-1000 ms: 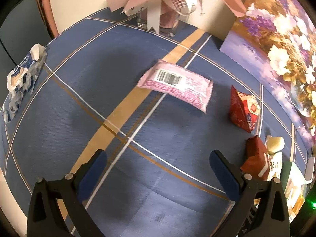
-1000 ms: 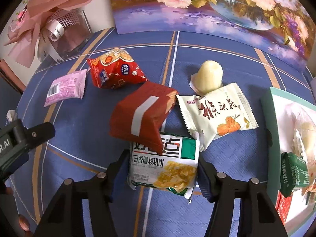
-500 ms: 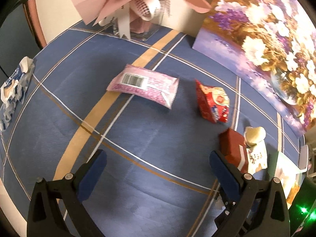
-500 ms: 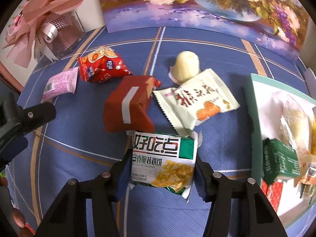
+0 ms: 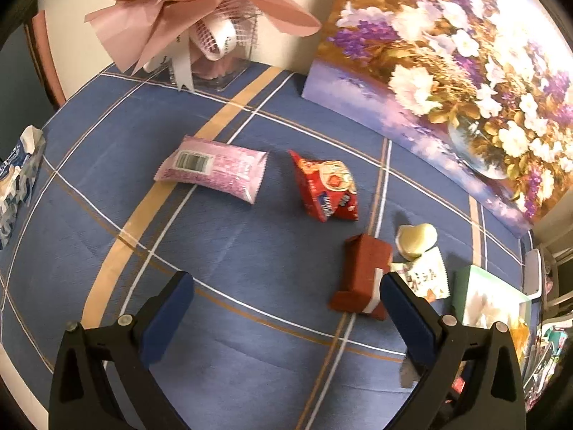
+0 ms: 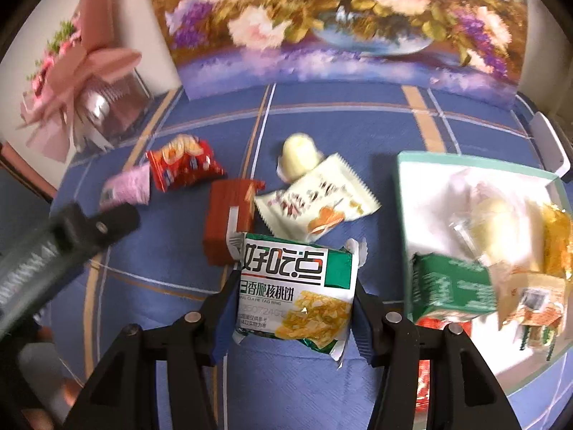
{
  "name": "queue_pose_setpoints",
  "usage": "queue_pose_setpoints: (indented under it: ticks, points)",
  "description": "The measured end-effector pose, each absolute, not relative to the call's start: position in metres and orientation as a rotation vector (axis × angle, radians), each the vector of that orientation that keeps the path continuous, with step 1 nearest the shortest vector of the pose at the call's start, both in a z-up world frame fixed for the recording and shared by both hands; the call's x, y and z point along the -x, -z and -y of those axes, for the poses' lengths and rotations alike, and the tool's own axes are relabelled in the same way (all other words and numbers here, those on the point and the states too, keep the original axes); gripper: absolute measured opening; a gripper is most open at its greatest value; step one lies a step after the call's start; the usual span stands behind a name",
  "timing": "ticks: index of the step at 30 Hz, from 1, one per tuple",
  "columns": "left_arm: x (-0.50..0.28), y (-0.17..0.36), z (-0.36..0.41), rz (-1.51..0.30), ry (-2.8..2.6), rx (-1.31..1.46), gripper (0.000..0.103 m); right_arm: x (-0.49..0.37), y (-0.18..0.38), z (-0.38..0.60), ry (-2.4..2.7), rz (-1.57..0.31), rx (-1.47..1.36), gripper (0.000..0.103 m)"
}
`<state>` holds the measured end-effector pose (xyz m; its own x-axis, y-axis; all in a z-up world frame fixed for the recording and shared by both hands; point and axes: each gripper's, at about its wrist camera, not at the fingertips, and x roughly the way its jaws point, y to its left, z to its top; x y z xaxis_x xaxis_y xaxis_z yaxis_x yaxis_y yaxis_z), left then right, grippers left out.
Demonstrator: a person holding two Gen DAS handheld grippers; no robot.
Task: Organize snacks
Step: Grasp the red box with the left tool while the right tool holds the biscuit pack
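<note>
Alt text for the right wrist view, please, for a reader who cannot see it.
The right gripper clamps a green-and-white cookie packet above a blue striped tablecloth. Behind it lie a dark red box, a cream sachet, a pale jelly cup and a red crisp bag; a mint-rimmed tray of snacks sits to the right.

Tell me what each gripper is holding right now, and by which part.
The right gripper is shut on the green-and-white biscuit packet, pads pressing its two side edges. The left gripper is open and holds nothing.
</note>
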<state>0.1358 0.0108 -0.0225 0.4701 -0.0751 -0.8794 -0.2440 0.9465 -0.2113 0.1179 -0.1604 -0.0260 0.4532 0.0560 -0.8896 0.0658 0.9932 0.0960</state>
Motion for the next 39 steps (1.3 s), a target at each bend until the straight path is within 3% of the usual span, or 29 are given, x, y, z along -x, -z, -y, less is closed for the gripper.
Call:
queue_pose_setpoints:
  ticks: [13,15,25,27,31,35,39]
  points:
    - [-0.151,0.036,0.039,-1.105,-0.01,0.249,0.102,-0.126,0.004,0.214,0.108,-1.032,-0.188,0.058]
    - [-0.155,0.041,0.045,-1.111,0.001,0.238,0.094,-0.126,0.006,0.22,0.112,-1.033,-0.209,0.058]
    - [-0.17,0.061,0.06,-1.131,0.023,0.218,0.081,-0.132,0.012,0.235,0.134,-1.039,-0.218,0.058]
    - [-0.172,0.065,0.063,-1.137,0.026,0.217,0.07,-0.134,0.013,0.237,0.135,-1.043,-0.217,0.058]
    - [-0.175,0.072,0.069,-1.15,0.036,0.204,0.065,-0.136,0.016,0.239,0.142,-1.052,-0.219,0.058]
    - [-0.177,0.078,0.072,-1.173,0.037,0.198,0.043,-0.137,0.019,0.241,0.145,-1.062,-0.216,0.058]
    - [-0.176,0.075,0.069,-1.167,0.033,0.197,0.041,-0.136,0.02,0.242,0.146,-1.063,-0.219,0.058]
